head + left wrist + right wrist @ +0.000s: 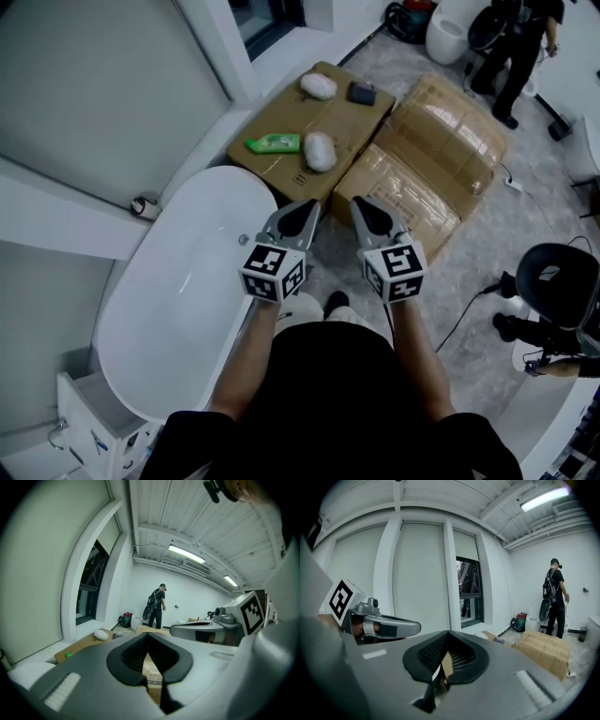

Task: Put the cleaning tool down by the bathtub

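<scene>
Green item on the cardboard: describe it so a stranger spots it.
Past the white bathtub's far end sits a cardboard box. Near its tub-side edge lies the green pack, the only green thing, beside a white lump.

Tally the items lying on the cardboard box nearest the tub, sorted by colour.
White lumps: 2
Green packet: 1
Dark block: 1
Total: 4
</scene>
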